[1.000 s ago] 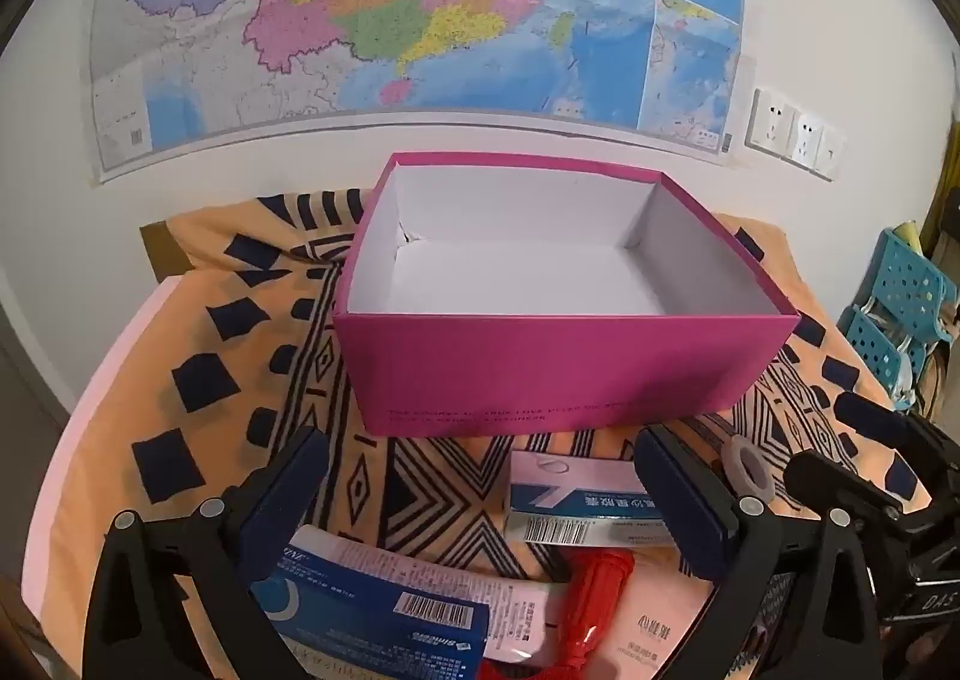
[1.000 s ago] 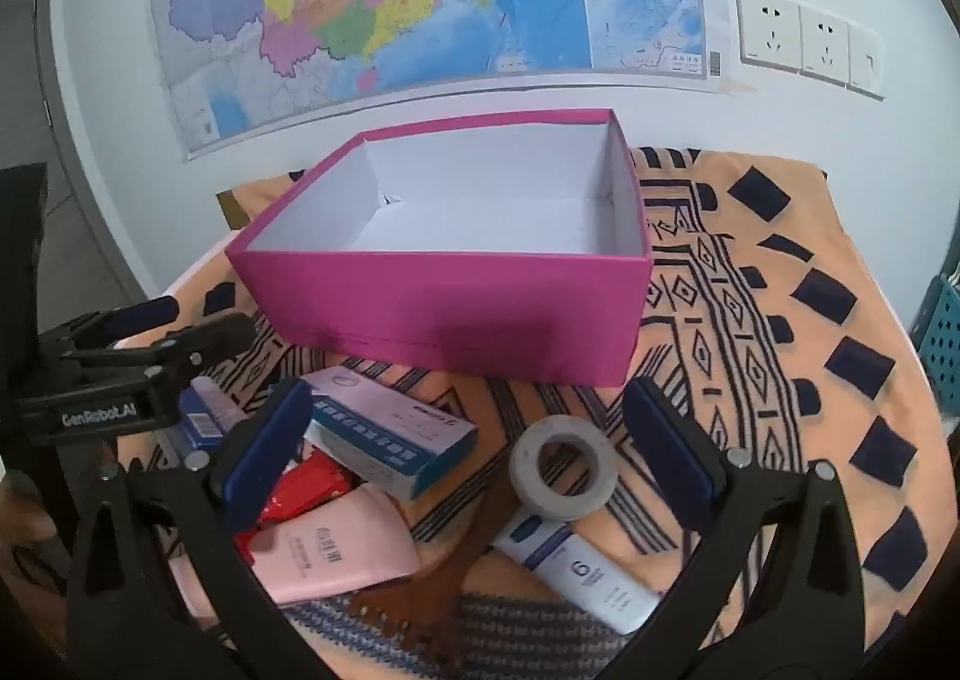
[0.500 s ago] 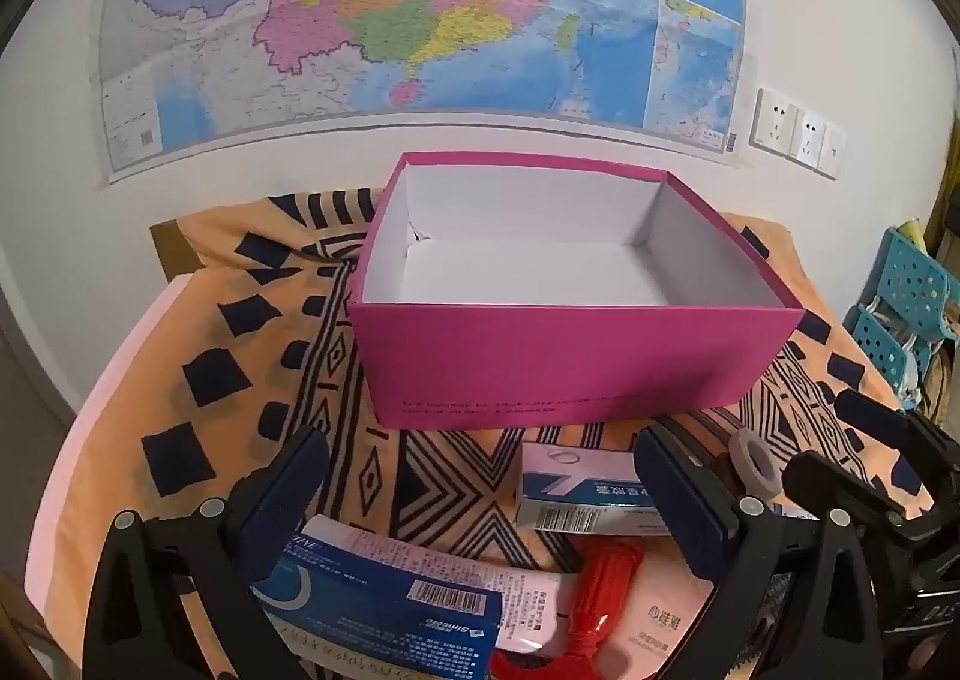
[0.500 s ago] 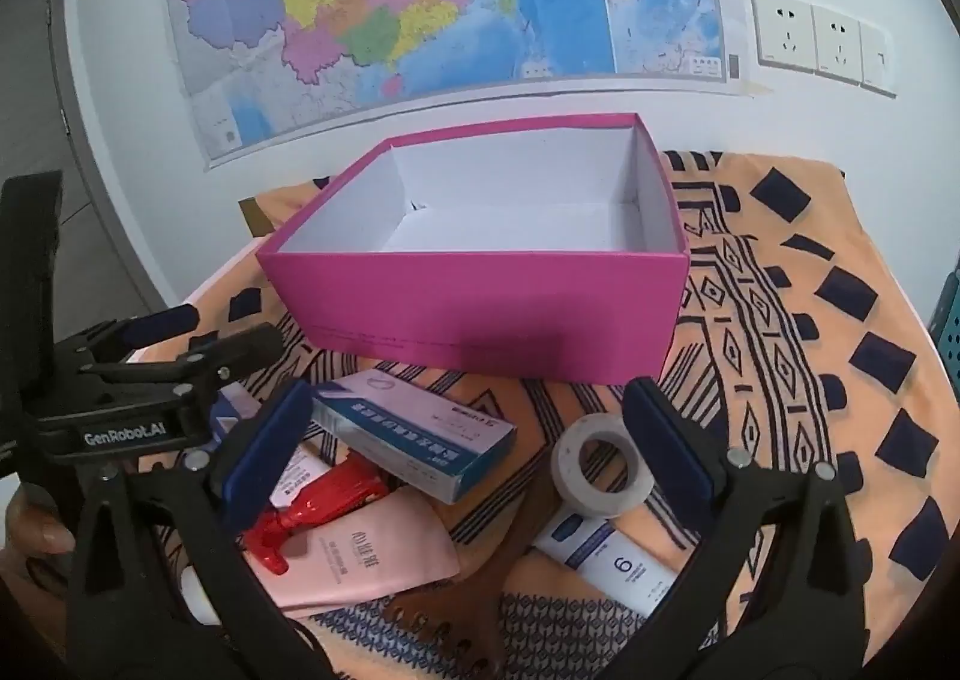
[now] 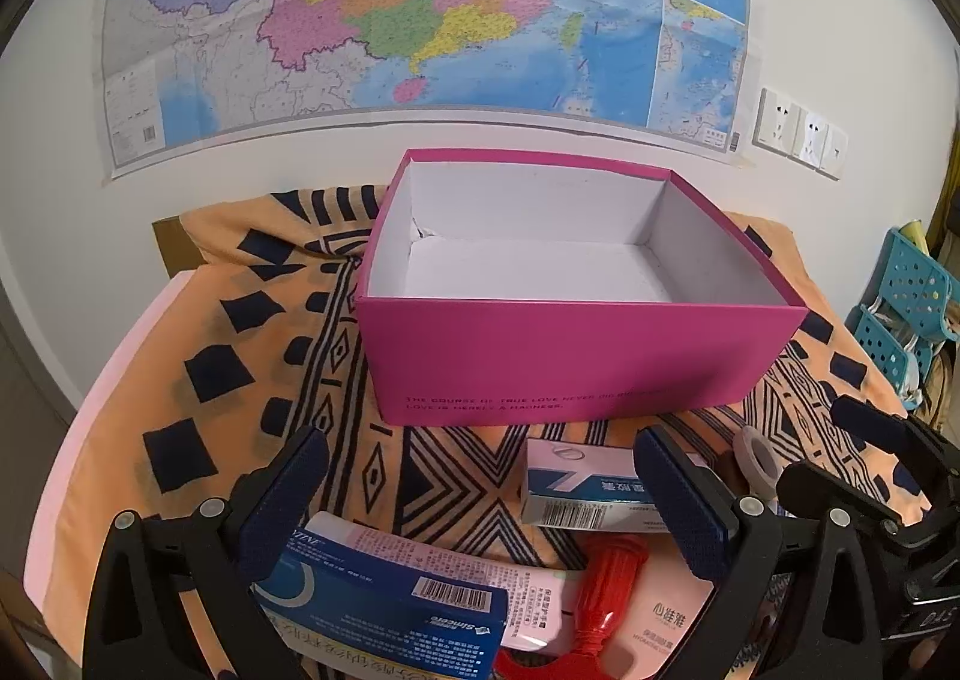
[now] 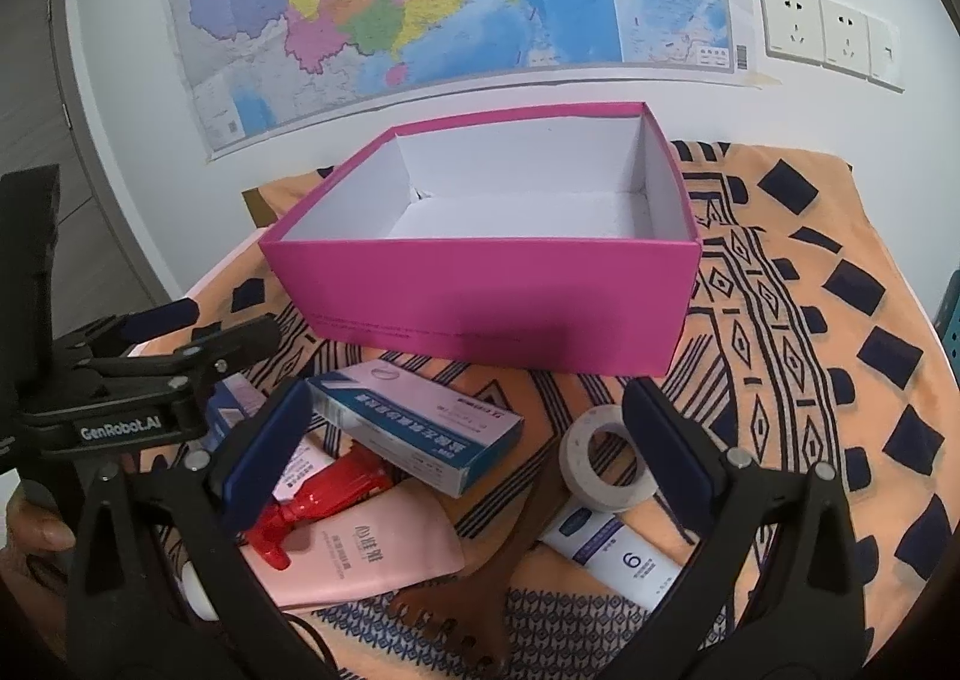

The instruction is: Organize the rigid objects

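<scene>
A: Tools?
B: Left tool wide open, holding nothing, over blue carton & red spray bottle. Right tool wide open too, empty, above tape roll.
A: Box?
B: Pink box upright on patterned cloth over bench, nothing inside. Items lie in front of it: white-blue carton, pink pouch, white tube, wooden comb.

L claw & R claw both wide open — nothing gripped.
</scene>
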Demonstrator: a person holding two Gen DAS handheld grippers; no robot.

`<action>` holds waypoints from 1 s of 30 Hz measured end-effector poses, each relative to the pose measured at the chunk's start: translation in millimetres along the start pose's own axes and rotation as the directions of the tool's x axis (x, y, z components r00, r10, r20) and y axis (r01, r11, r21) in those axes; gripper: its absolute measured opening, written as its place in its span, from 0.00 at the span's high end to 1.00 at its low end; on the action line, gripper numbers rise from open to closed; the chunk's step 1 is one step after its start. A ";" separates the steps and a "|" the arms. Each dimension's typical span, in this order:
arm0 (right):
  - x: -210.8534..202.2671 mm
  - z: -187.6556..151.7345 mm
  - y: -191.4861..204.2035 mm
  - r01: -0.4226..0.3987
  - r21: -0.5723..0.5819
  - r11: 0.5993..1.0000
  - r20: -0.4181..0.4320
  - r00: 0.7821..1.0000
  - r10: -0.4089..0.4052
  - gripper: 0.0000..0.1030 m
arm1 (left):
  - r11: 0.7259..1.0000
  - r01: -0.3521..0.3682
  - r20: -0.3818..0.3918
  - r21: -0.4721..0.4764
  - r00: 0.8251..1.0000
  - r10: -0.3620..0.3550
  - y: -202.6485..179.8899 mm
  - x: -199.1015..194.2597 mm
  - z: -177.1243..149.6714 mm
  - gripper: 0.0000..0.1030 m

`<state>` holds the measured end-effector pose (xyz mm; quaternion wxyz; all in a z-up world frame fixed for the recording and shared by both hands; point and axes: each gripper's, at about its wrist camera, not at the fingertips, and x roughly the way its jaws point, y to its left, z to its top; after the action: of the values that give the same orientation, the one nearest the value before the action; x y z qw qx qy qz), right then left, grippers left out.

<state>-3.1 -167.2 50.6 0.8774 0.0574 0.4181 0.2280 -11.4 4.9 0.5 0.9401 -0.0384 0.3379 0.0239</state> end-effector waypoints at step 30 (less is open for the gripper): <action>8.7 -6.0 -2.2 -0.060 0.021 0.998 -0.028 0.998 0.061 0.00 | 1.000 0.002 -0.021 0.017 1.000 -0.002 -4.5 9.2 -3.6 0.00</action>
<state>-2.1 -165.8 39.9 0.8634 0.0753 0.4310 0.2511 -6.3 0.3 -7.9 0.9369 -0.0309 0.3478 0.0198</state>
